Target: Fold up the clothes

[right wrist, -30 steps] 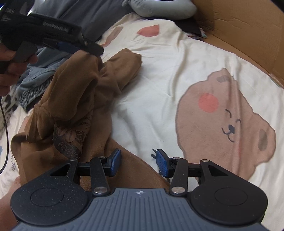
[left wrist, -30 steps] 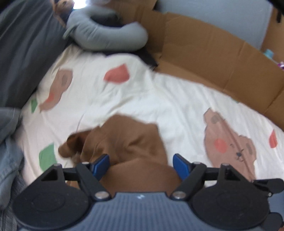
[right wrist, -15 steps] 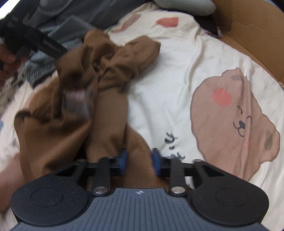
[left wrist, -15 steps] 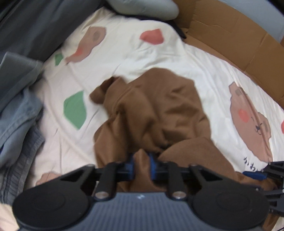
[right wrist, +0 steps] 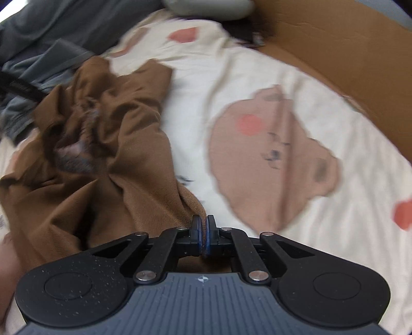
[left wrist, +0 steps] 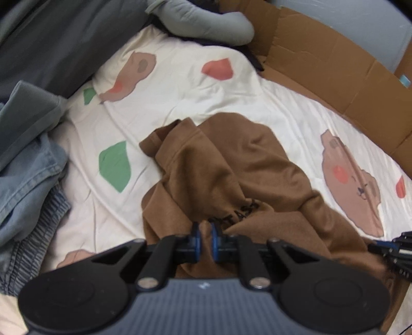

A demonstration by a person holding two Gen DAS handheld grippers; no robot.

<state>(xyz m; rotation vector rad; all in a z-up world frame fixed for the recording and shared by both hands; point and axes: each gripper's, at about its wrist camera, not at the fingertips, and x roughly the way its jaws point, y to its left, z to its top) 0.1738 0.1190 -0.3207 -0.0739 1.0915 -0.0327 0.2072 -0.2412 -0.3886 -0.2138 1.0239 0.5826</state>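
On my left gripper [left wrist: 205,238] the jaws are closing, and the blue pads already pinch a fold of the brown shirt [left wrist: 231,165] between them. From that pinch the cloth runs up toward twelve o'clock in a rumpled heap, with a folded cuff or hem poking out at about eleven and a line of dark lettering just at one o'clock of the pads, too creased for me to read. My right gripper [right wrist: 204,232] has its pads pressed together on the shirt's edge [right wrist: 108,144], where the fabric narrows to a point right at the fingertips; the rest of the garment spreads away toward ten o'clock in that view, bunched and blurred. In the left view I see the right gripper's dark tip [left wrist: 394,244] at three o'clock, at the shirt's far corner. The shirt lies on a cream sheet [left wrist: 180,85] printed with bears, red patches and green patches; one bear print [right wrist: 270,159] sits at one o'clock of my right fingers. At nine o'clock in the left view a pile of denim and grey clothes [left wrist: 28,167] lies at the sheet's edge. A grey cushion [left wrist: 203,23] rests at twelve, and a brown cardboard wall [left wrist: 334,67] curves from one to three o'clock along the sheet's far side.
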